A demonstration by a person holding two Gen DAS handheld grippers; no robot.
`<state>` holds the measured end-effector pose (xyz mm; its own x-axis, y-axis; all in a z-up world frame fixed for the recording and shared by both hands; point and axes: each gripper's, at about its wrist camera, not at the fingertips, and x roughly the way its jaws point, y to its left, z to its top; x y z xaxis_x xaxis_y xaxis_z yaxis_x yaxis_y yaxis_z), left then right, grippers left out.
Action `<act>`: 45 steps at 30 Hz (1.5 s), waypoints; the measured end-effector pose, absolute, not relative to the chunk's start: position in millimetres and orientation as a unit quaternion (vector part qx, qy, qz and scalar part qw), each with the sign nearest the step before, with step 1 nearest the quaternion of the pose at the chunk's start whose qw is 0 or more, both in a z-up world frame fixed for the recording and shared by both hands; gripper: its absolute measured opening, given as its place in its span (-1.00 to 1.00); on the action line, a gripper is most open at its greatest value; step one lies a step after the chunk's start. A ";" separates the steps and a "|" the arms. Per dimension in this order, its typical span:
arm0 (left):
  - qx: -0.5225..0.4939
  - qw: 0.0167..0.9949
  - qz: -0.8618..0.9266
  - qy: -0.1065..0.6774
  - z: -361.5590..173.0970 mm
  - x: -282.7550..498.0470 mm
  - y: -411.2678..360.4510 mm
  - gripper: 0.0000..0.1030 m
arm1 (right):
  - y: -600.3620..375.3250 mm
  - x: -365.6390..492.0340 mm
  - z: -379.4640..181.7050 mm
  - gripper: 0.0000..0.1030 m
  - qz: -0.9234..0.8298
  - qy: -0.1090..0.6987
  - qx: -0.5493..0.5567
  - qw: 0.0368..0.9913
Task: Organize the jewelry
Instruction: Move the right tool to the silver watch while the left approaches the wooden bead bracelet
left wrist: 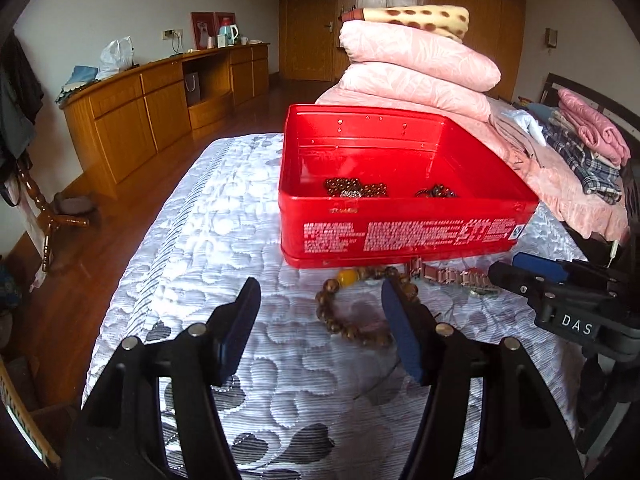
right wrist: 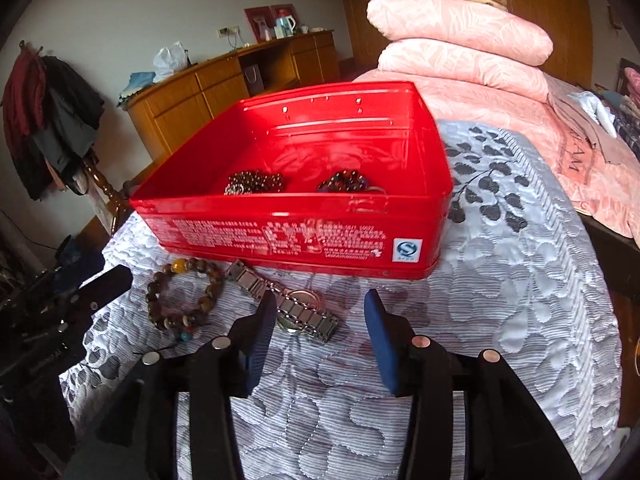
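Red tin with two bead bunches; both grippers' fingers spread, empty.

My right gripper hangs wide open over the quilt, just short of the red tin. Metal watch lies in front of the tin, brushing my left finger. Bead bracelet sits left of the watch. Inside the tin, two dark bead piles
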<state>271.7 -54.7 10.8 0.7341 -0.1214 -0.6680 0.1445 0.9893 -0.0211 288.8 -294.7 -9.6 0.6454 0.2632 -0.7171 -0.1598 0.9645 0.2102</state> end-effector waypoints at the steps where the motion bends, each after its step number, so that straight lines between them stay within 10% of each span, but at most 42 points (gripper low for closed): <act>1: 0.016 0.930 -0.071 0.359 9.2 271.6 -54.5 0.19 | -294.4 290.7 -11.4 -0.12 0.117 0.408 0.064 0.903; 37: 0.005 0.927 -0.037 0.373 -2.2 278.6 -33.9 0.29 | -258.1 278.9 -21.6 -0.07 0.176 0.432 0.001 0.885; 45: 0.007 0.926 -0.045 0.376 -1.4 277.1 -36.2 0.37 | -260.8 282.2 -21.2 -0.40 0.157 0.431 0.007 0.889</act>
<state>277.1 -36.2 -1.4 0.7138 -0.0775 -0.6960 0.0881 0.9959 -0.0206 282.2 -260.8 -21.2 0.5791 0.2849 -0.7638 -0.2733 0.9506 0.1473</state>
